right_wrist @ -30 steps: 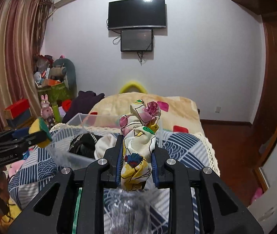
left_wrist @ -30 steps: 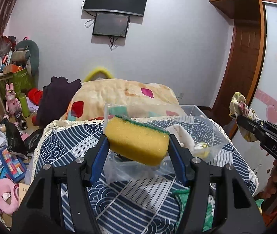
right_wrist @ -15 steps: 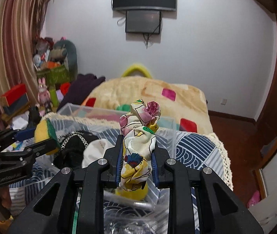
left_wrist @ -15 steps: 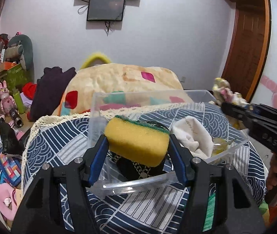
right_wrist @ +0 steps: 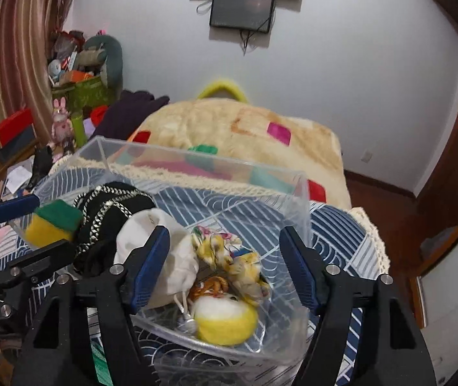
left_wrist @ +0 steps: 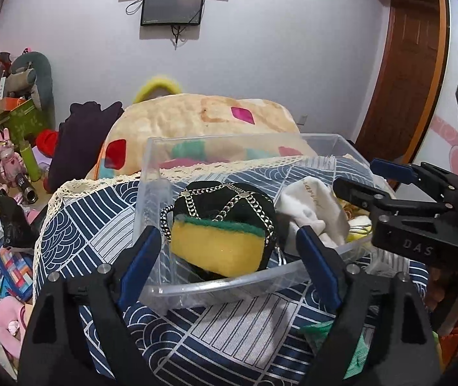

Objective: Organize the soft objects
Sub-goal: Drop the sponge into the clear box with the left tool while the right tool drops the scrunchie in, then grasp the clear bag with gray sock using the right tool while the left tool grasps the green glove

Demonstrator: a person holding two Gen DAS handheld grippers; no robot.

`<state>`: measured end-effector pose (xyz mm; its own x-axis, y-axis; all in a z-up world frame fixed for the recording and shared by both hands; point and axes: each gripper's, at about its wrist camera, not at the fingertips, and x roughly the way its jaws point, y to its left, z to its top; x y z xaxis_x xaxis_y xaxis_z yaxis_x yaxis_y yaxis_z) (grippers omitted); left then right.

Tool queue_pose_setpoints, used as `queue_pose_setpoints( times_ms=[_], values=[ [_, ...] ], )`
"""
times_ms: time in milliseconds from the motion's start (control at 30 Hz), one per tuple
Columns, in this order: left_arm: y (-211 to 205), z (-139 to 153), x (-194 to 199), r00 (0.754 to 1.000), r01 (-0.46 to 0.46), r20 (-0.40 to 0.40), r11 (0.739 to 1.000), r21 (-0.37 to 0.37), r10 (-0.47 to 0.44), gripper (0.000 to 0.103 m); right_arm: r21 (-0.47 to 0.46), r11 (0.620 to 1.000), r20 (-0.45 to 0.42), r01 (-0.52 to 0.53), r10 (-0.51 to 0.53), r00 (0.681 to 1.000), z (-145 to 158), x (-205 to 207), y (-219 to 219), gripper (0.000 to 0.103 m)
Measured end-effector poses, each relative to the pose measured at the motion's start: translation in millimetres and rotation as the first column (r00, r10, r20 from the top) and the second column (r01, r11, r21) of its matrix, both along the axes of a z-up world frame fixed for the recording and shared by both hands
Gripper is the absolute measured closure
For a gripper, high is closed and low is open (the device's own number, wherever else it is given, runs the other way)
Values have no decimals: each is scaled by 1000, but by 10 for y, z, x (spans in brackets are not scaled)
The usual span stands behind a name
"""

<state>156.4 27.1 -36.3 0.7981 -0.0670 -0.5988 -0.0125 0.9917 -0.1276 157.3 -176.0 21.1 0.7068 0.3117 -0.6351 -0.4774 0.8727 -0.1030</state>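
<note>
- Left gripper (left_wrist: 229, 251): fingers (left_wrist: 140, 259) spread wide, holding nothing, at the near rim of the clear plastic bin (left_wrist: 229, 284).
- The yellow sponge (left_wrist: 217, 246) with its green top lies inside that bin, resting on a black chain-trimmed pouch (left_wrist: 229, 199).
- Right gripper (right_wrist: 225, 263): fingers (right_wrist: 150, 265) wide apart and empty, above the bin's other end.
- Below it lie the floral cloth (right_wrist: 225, 254), a white cloth (right_wrist: 174, 257) and a yellow-and-white ball (right_wrist: 225, 321).
- The bin sits on a blue patterned bedspread (left_wrist: 90, 222).
</note>
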Motion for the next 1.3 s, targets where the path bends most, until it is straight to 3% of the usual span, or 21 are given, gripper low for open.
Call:
queue_pose_setpoints(
  times_ms=[367,567,667,1067,1200,1300],
  values=[
    [52,282,-268,996,-55,65,998,1,55,10,94,996,83,5,-13,996,316,-341,-288,35],
    [-53,357,-561,990,-83,118,996,19,80,0,122,992,117,24,-39,992,375,-622,-451,35],
    [-118,268,-642,994,-56,98,998,10,55,0,154,987,88,36,-50,995,286,-702,-537,35],
    [-396,-308,-799,999,-2,-35,998,-62,-1,0,120,992,-12,50,-49,999,-202,-902,-667,35],
    [-442,-421,-823,998,7,-65,996,-86,-13,0,140,988,-65,61,-52,997,-380,-944,-686,35],
    [-497,-470,-843,996,34,-73,993,-114,-43,0,106,992,-75,67,-60,995,-514,-966,-663,35]
  ],
)
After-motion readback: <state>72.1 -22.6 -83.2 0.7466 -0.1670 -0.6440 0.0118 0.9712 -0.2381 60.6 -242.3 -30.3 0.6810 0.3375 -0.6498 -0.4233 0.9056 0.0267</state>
